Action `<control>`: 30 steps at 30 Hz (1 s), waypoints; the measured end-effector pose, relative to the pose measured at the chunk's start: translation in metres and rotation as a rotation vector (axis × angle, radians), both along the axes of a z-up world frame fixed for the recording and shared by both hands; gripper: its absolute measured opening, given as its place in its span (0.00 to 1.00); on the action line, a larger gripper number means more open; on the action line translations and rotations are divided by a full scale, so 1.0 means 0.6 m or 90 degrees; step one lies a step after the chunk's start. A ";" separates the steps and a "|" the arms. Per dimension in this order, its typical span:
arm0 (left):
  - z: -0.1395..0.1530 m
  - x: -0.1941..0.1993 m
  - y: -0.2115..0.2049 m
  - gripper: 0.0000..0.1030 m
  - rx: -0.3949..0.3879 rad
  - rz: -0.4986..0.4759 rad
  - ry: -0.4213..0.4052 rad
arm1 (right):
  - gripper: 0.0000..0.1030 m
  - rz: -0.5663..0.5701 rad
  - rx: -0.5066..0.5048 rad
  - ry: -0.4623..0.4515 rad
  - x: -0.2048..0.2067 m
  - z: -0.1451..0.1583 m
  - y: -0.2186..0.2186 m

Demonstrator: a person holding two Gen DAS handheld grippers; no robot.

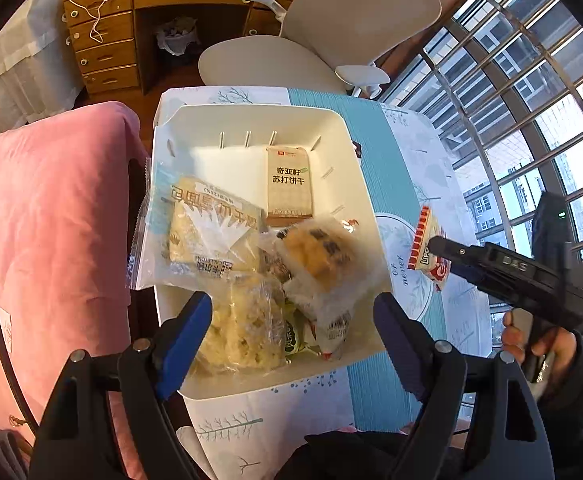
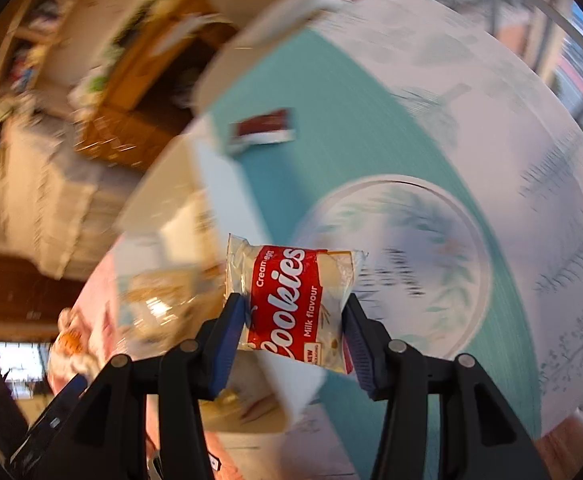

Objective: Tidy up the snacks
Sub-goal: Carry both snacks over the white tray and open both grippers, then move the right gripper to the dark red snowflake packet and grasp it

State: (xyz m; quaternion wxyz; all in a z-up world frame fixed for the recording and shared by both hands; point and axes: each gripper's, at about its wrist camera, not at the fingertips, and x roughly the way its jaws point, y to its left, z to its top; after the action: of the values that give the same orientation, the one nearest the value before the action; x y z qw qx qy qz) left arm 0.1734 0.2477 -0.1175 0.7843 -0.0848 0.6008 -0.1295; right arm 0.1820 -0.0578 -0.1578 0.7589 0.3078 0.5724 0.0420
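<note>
Cookie packet (image 2: 297,304) sits clamped between my right gripper (image 2: 295,332) pads, lifted clear of the tablecloth (image 2: 371,120), just beside the white box (image 1: 343,136). Left gripper (image 1: 293,332) hangs over the box's near end, jaws wide apart, nothing between them. Box already holds a cracker pack (image 1: 290,186), a bread bag (image 1: 211,232), a muffin (image 1: 319,256) and a rice-crisp bar (image 1: 243,324). One dark packet (image 2: 265,130) lies on the cloth.
</note>
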 end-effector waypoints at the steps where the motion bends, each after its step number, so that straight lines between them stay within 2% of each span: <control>1: 0.000 -0.002 0.001 0.79 0.000 -0.001 -0.001 | 0.48 0.012 0.003 -0.011 0.004 0.007 0.014; 9: -0.001 -0.023 0.005 0.80 -0.003 0.003 -0.003 | 0.49 0.122 0.028 -0.116 0.007 0.064 0.120; 10: -0.002 -0.026 0.005 0.80 -0.004 0.005 0.001 | 0.51 0.127 0.030 -0.118 0.008 0.066 0.124; 11: -0.004 -0.030 0.005 0.80 -0.004 0.007 0.006 | 0.61 0.137 0.030 -0.114 0.010 0.065 0.130; 13: -0.008 -0.036 0.003 0.82 -0.007 0.006 0.010 | 0.72 0.135 0.015 -0.107 0.006 0.069 0.130; 19: -0.019 -0.056 -0.013 0.83 -0.018 0.009 0.024 | 0.72 0.100 -0.019 -0.105 0.008 0.073 0.095; 23: -0.023 -0.063 -0.034 0.83 -0.025 0.009 0.022 | 0.72 0.089 -0.089 -0.123 0.015 0.080 0.066; 26: -0.026 -0.067 -0.054 0.84 -0.026 0.013 0.022 | 0.72 0.107 -0.142 -0.144 0.026 0.091 0.049; 30: -0.030 -0.069 -0.078 0.84 -0.031 0.030 0.017 | 0.72 0.162 -0.248 -0.214 0.042 0.115 0.035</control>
State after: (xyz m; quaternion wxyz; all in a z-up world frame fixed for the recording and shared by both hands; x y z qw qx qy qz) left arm 0.1318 0.2011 -0.1355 0.7767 -0.1198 0.6057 -0.1241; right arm 0.2071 -0.0365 -0.0887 0.8766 0.0707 0.4698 0.0770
